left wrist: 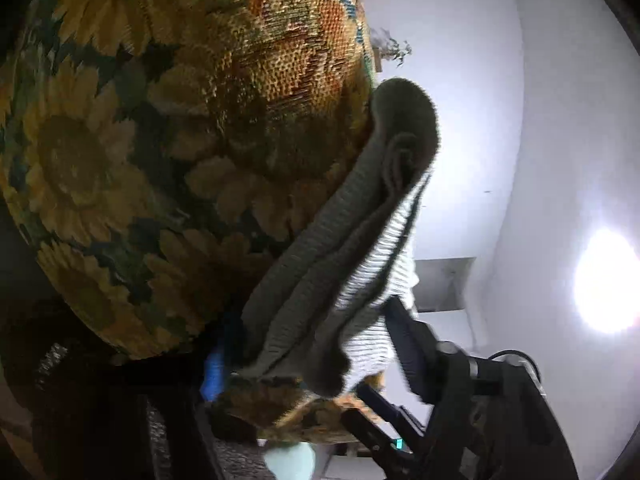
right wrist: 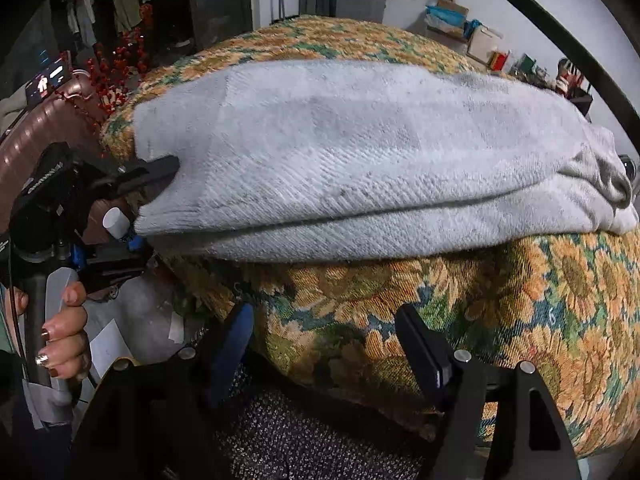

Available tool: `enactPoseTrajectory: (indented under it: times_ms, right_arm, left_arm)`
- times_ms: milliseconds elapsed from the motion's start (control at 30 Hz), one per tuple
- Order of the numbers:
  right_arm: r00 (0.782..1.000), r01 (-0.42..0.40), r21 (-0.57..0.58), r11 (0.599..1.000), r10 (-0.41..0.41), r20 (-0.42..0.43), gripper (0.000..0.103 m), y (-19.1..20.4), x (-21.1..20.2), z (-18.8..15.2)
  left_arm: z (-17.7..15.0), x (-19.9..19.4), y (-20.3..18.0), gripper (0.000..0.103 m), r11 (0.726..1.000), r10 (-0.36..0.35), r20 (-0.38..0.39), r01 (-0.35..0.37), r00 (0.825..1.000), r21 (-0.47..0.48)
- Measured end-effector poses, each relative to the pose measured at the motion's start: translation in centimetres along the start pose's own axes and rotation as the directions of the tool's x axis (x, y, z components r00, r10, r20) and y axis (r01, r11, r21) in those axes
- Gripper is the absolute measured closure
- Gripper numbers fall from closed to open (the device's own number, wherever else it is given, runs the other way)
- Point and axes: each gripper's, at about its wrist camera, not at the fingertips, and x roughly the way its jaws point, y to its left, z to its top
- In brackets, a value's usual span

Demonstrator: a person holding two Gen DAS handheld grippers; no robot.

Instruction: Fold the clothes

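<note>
Through the left wrist camera, your left gripper (left wrist: 320,354) has its 2 fingers on either side of the end of the folded grey-and-white ribbed knit garment (left wrist: 344,248), right at the edge of the table covered in sunflower-patterned woven cloth (left wrist: 160,140). The picture is blurred, so you cannot tell whether the pads press on the knit or merely flank it.

Through the right wrist camera, the garment lies folded lengthwise, 2 layers stacked, across the near part of the table, its left end at the table's left edge. Your right gripper (right wrist: 326,340) hangs over the near edge with its jaws apart and nothing between them.

The fold looks partly done. The next move probably calls for a firm pinch on that left end, then carrying it across toward the right end.

No containers with visible contents show.
</note>
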Motion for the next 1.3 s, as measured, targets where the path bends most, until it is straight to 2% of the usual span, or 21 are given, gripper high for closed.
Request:
enactPoseTrajectory:
  times_ms: [67, 133, 233, 267, 333, 500, 600, 633, 700, 733, 767, 800, 833, 867, 900, 933, 967, 1067, 1200, 1267, 1300]
  right_arm:
    - [0.999, -0.005, -0.028, 1.000, 0.006, 0.044, 0.024, 0.4, -0.7, 0.0]
    - [0.995, -0.014, -0.063, 0.998, 0.020, 0.096, 0.022, 0.8, -1.4, 0.0]
    - [0.986, 0.029, -0.187, 0.982, 0.002, 0.165, 0.018, 2.8, -1.7, -0.5]
    - [0.982, 0.045, -0.227, 0.973, -0.002, 0.188, 0.011, 3.5, -1.8, -0.6]
    - [0.972, 0.080, -0.304, 0.949, -0.006, 0.236, 0.005, 4.8, -2.0, -1.0]
    - [0.936, 0.161, -0.431, 0.888, 0.002, 0.353, 0.000, 7.9, -1.4, -1.2]
    - [0.923, 0.181, -0.442, 0.879, 0.004, 0.385, 0.002, 8.8, -0.2, -0.5]
    - [0.920, 0.183, -0.438, 0.880, 0.004, 0.393, 0.008, 8.9, 0.1, -0.1]
    - [0.919, 0.196, -0.407, 0.892, -0.022, 0.394, 0.027, 8.8, 1.0, 0.9]
    - [0.923, 0.207, -0.382, 0.900, -0.051, 0.381, 0.056, 8.7, 1.4, 1.5]
    - [0.928, 0.174, -0.345, 0.922, -0.036, 0.371, 0.067, 7.9, 1.2, 1.9]
    - [0.932, 0.140, -0.307, 0.941, -0.020, 0.362, 0.069, 7.1, 0.9, 2.3]
    - [0.936, 0.106, -0.268, 0.958, -0.004, 0.353, 0.074, 6.4, 0.6, 2.7]
    - [0.938, 0.072, -0.229, 0.971, 0.012, 0.345, 0.075, 5.6, 0.3, 3.1]
    - [0.941, 0.050, -0.219, 0.975, 0.027, 0.336, 0.076, 5.2, 0.2, 3.2]
    - [0.944, 0.029, -0.208, 0.978, 0.041, 0.328, 0.077, 4.8, 0.0, 3.3]
    - [0.943, 0.030, -0.215, 0.976, 0.044, 0.330, 0.077, 4.7, -0.1, 3.2]
    - [0.941, 0.036, -0.218, 0.975, 0.041, 0.337, 0.077, 4.6, -0.3, 3.0]
    - [0.937, 0.004, -0.192, 0.981, 0.063, 0.344, 0.078, 4.1, -0.5, 2.8]
    - [0.934, -0.013, -0.183, 0.983, 0.077, 0.349, 0.078, 3.6, -0.9, 2.9]
    - [0.933, -0.021, -0.178, 0.984, 0.083, 0.351, 0.079, 3.4, -1.1, 2.9]
  left_arm:
    - [-0.3, -0.4, -0.6, 0.073, 1.000, 0.008, 0.000, -0.008, 1.000, 0.000]
    - [-0.6, -1.0, -1.5, 0.086, 1.000, 0.015, 0.004, -0.015, 1.000, -0.004]
    - [-0.9, -1.7, -2.5, 0.088, 0.998, -0.026, 0.005, 0.026, 1.000, -0.065]
    - [-0.8, -1.7, -2.9, 0.088, 0.995, -0.046, 0.001, 0.046, 0.999, -0.091]
    - [-0.7, -1.8, -3.8, 0.088, 0.990, -0.071, -0.006, 0.070, 0.997, -0.121]
    - [-0.9, -0.6, -6.9, 0.088, 0.994, -0.089, -0.028, 0.087, 0.996, -0.071]
    - [-1.0, 0.2, -7.8, 0.088, 0.994, -0.091, -0.036, 0.089, 0.995, -0.061]
    - [-1.0, 0.4, -7.9, 0.088, 0.993, -0.097, -0.039, 0.095, 0.994, -0.068]
    - [-0.9, 0.7, -7.9, 0.088, 0.992, -0.103, -0.044, 0.099, 0.994, -0.082]
    - [-0.9, 0.9, -7.8, 0.088, 0.992, -0.096, -0.046, 0.092, 0.994, -0.085]
    - [-0.9, 1.0, -7.8, 0.088, 0.992, -0.090, -0.047, 0.086, 0.995, -0.088]
    - [-0.8, 1.1, -7.9, 0.088, 0.993, -0.080, -0.032, 0.076, 0.996, -0.092]
    - [-0.8, 1.0, -7.8, 0.079, 0.992, -0.072, -0.008, 0.071, 0.997, -0.107]
    - [-0.8, 0.7, -7.4, 0.044, 0.989, -0.069, 0.023, 0.072, 0.997, -0.131]
    - [0.6, -1.4, -6.5, 0.023, 0.981, -0.075, 0.078, 0.087, 0.994, -0.171]
    - [0.6, -2.9, -5.7, 0.010, 0.975, -0.081, 0.123, 0.104, 0.989, -0.197]
    - [0.5, -3.4, -5.2, 0.010, 0.971, -0.075, 0.143, 0.105, 0.987, -0.214]
    - [1.0, -2.7, -4.1, 0.010, 0.961, -0.025, 0.120, 0.057, 0.992, -0.271]
    - [1.1, 0.6, -4.1, 0.010, 0.953, -0.031, 0.064, 0.049, 0.997, -0.300]
    - [1.1, 2.2, -4.7, 0.019, 0.949, -0.050, 0.044, 0.061, 0.998, -0.311]
    - [1.1, 2.6, -5.2, 0.030, 0.949, -0.060, 0.039, 0.069, 0.997, -0.309]
